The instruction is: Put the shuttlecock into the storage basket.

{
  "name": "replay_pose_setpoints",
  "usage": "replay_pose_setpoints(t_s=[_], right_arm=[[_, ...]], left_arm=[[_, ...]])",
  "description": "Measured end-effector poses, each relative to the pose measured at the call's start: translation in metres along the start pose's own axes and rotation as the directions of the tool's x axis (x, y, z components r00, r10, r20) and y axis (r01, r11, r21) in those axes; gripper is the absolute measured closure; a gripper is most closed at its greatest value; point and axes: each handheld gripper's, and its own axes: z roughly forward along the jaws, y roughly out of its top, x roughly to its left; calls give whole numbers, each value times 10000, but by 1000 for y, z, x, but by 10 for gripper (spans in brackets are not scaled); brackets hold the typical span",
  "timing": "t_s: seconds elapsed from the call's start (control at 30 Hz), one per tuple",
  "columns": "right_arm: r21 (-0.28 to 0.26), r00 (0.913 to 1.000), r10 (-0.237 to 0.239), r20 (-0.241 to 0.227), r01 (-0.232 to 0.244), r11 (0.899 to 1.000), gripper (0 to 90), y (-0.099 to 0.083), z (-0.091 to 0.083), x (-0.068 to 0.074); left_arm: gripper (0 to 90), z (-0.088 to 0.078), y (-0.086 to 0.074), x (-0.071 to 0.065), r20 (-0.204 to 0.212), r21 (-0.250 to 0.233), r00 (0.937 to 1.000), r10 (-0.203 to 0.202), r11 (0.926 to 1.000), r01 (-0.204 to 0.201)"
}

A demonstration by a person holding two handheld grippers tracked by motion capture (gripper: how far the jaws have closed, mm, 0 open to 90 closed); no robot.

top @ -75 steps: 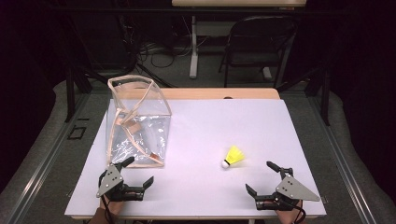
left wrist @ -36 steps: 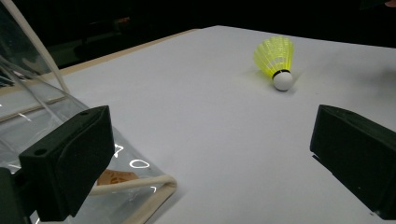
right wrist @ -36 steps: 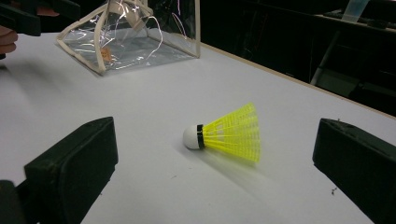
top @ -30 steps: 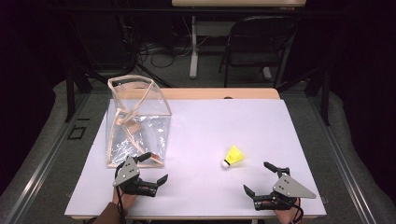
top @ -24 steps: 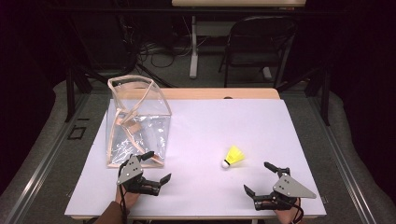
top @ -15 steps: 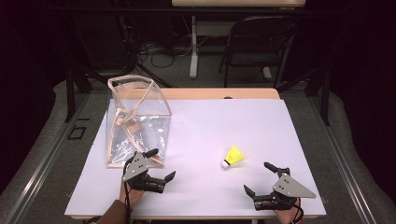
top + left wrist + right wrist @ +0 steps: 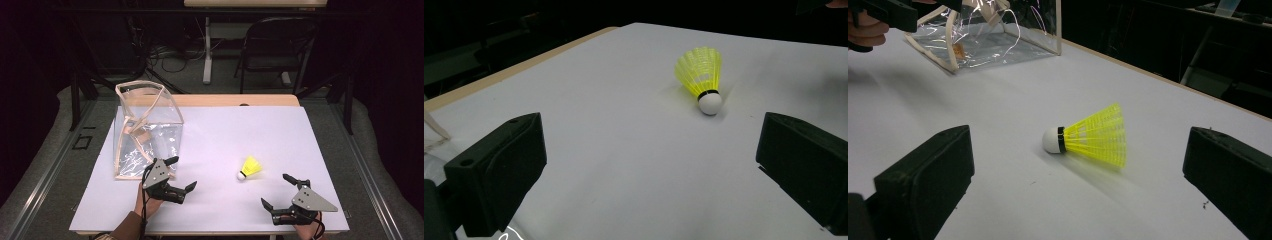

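Clear plastic bag [image 7: 148,131] beside left gripper [image 7: 178,175]

One yellow shuttlecock [image 7: 250,166], one clear plastic bag [image 7: 145,130], two grippers, one white table [image 7: 250,125]

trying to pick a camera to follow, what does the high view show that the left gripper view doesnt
High view alone: the clear bag standing at the table's left, the right gripper open near the front edge, the left gripper seen from outside beside the bag, and the chair beyond the table.

Left gripper view alone: a close look between its own open jaws, with the cork tip facing the camera.

Both: the yellow shuttlecock lying on the white table, untouched.
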Motion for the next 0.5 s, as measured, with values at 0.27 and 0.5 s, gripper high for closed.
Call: replay_pose_setpoints(t_s=[0.27, 0.5], right_arm=[[25, 10000, 1, -6, -1, 10000, 0, 0, 0, 0], [55, 10000, -2, -15, 2, 10000, 0, 0, 0, 0]], left_arm=[[0, 10, 4, -3, 377, -20, 9992, 116, 9999, -116], [0, 18, 8, -5, 312, 138, 9994, 123, 9998, -128]])
